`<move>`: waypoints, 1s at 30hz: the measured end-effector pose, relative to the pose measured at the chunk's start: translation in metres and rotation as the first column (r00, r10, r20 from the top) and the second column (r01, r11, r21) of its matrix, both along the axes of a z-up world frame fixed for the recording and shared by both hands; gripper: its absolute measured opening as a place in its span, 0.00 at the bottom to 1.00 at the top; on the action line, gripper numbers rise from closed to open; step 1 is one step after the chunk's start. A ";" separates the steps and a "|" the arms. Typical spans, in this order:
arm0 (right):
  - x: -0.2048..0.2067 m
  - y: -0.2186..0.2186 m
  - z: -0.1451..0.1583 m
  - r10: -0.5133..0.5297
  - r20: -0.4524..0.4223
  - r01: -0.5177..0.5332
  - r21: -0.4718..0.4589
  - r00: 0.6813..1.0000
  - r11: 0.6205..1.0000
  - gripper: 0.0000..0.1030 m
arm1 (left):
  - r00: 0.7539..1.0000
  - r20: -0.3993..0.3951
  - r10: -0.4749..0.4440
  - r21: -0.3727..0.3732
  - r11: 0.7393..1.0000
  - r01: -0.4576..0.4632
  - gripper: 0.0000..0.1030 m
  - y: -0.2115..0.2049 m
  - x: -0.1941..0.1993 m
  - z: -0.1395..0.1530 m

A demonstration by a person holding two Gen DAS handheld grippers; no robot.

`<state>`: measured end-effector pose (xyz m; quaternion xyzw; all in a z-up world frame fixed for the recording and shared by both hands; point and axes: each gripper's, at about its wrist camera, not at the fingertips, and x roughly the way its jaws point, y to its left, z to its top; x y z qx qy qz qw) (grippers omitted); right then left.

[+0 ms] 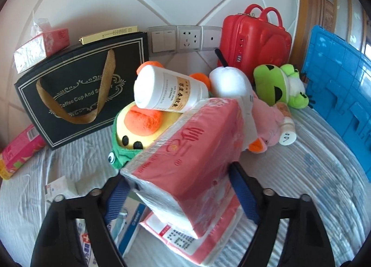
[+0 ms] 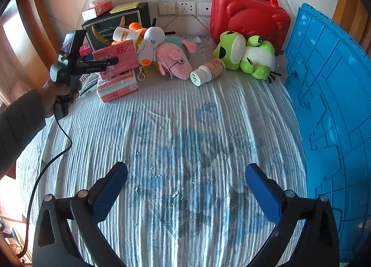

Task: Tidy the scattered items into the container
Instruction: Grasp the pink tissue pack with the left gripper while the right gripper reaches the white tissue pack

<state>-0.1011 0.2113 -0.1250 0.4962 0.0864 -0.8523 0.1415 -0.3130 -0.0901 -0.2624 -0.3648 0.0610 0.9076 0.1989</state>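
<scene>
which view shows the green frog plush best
The right wrist view: the green frog plush lies whole and unblocked beside the red case. The left wrist view shows it smaller, near the edge, partly behind the pink plush.

Both grippers same build: black plastic linkage arms, silver round pivot pins, blue ribbed pads on fingertips. Left gripper from the side: black body, small white lettering along the finger, grey-white module at the rear, black pistol-style handle, black cable trailing from its base. Grey-olive knit sleeve on the forearm behind it.
</scene>
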 end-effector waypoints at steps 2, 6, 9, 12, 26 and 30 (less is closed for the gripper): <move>-0.004 -0.006 -0.004 0.007 0.002 -0.007 0.004 1.000 1.000 1.00 | 1.000 -0.001 0.006 0.021 1.000 -0.006 0.68 0.000 0.002 0.002; -0.020 -0.030 -0.008 0.046 -0.014 -0.045 0.007 0.999 0.999 1.00 | 0.999 0.001 0.040 0.062 0.997 -0.040 0.62 -0.013 0.019 0.007; -0.035 -0.057 -0.010 0.107 -0.050 -0.106 0.015 0.993 0.994 1.00 | 0.997 -0.024 0.072 0.085 0.994 -0.069 0.60 -0.029 0.041 0.018; -0.050 -0.089 -0.019 0.177 -0.084 -0.176 0.026 0.981 0.984 1.00 | 0.992 -0.052 0.116 0.096 0.989 -0.110 0.60 -0.047 0.068 0.032; -0.139 -0.209 -0.104 0.336 -0.083 -0.334 0.036 0.938 0.942 1.00 | 0.951 -0.097 0.294 0.096 0.954 -0.286 0.60 -0.127 0.191 0.059; -0.153 -0.225 -0.123 0.344 -0.054 -0.344 0.021 0.937 0.939 1.00 | 0.942 -0.088 0.324 0.091 0.944 -0.316 0.60 -0.137 0.208 0.053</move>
